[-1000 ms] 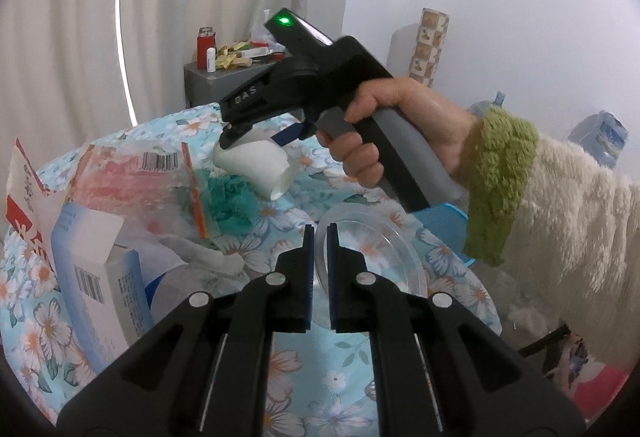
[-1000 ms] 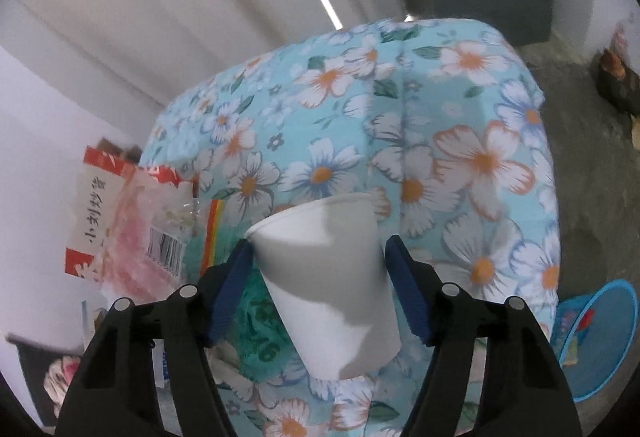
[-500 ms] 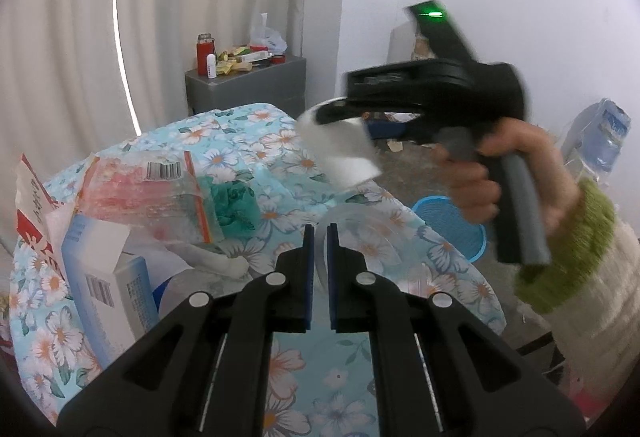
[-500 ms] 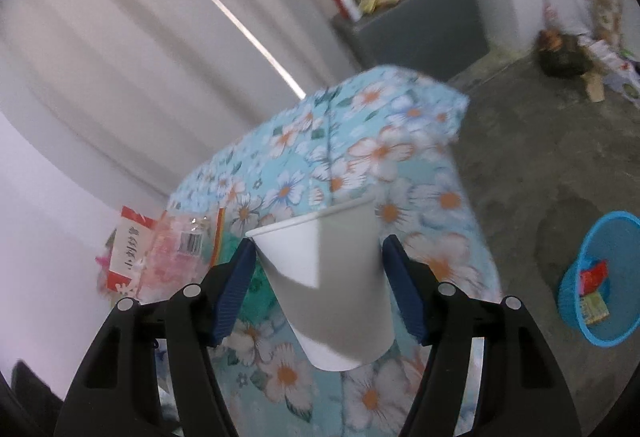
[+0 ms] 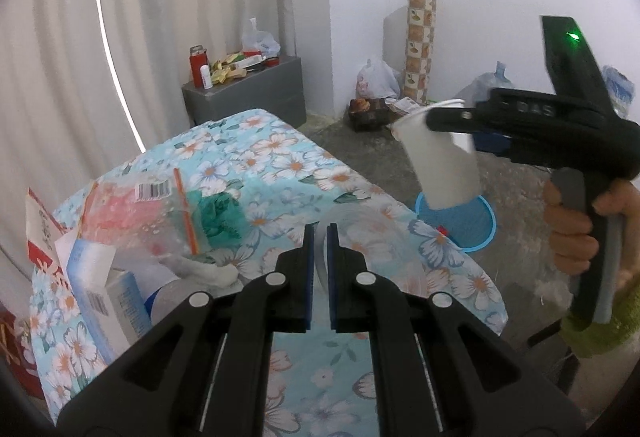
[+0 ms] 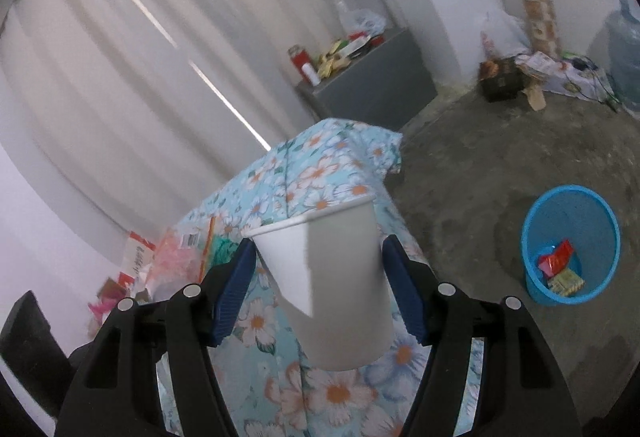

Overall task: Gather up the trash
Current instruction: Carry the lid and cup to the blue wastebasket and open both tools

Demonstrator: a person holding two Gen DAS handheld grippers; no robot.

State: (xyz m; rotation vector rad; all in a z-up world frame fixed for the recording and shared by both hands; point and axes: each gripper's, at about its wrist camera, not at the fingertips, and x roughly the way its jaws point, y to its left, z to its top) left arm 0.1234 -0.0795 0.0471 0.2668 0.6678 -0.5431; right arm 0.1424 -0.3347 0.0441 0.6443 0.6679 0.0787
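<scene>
While the right gripper (image 6: 318,287) clamps a plain white paper cup (image 6: 326,285), upright and undented, the left gripper (image 5: 319,277) is closed.

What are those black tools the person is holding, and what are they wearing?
Both the left gripper and right gripper are black plastic, with silver rivets and ribbed blue pads. The right one has a grey handle, embossed lettering and a green light. The sleeve has a fuzzy green cuff.

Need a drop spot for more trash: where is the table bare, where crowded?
Bare: the floral tablecloth from the far corner towards the grey cabinet, and the near strip beside the left gripper. Crowded: the side with the barcoded plastic bag, green wrapper and white box.
</scene>
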